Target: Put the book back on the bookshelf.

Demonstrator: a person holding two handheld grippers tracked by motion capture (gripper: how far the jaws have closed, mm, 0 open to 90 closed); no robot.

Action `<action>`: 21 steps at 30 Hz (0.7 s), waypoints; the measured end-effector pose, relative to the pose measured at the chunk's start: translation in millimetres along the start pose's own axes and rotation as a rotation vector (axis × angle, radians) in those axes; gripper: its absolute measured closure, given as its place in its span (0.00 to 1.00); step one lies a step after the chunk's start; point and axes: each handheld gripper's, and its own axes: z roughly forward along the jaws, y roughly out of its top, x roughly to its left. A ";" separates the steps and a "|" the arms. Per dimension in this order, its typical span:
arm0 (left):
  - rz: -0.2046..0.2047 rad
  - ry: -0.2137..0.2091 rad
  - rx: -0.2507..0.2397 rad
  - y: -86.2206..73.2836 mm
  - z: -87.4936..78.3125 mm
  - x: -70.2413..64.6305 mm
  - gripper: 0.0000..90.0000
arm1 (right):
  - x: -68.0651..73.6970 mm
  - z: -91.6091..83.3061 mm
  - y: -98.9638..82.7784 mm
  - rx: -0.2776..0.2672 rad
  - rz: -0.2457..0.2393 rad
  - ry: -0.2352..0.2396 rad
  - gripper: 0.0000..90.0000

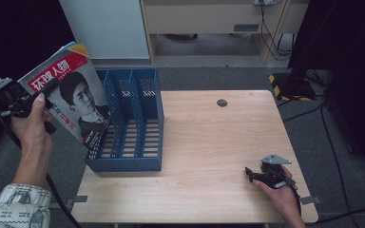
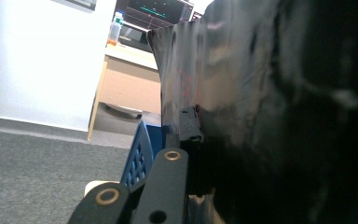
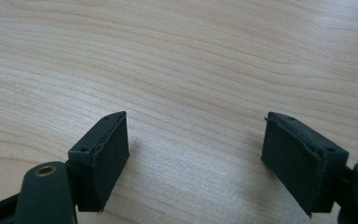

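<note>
A magazine [image 1: 71,92] with a red masthead and a portrait on its cover is held up at the left, above the left end of the blue file rack [image 1: 128,124]. My left gripper [image 1: 52,87] is shut on the magazine's left edge. In the left gripper view the dark glossy back cover [image 2: 270,116] looms close, with one pad [image 2: 189,124] pressed on its edge. My right gripper [image 1: 250,173] rests low over the table's near right part, jaws open. In the right gripper view its pads [image 3: 103,158] stand wide apart over bare wood, and nothing lies between them.
The wooden table [image 1: 209,142] has a dark cable hole [image 1: 222,102] near its far edge. The rack has several slotted compartments and stands at the table's left side. A white cabinet [image 1: 107,28] and a desk stand beyond, and cables lie on the floor at right.
</note>
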 end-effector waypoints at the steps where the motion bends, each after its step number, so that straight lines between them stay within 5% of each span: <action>1: 0.001 0.000 -0.002 0.3 0.0 0.3 0.96 | 0.1 -0.2 0.0 0.002 0.000 0.001 0.26; 21: 0.038 -0.014 -0.017 -4.3 10.9 1.1 0.97 | 0.1 -0.3 -0.1 0.001 -0.001 0.003 0.26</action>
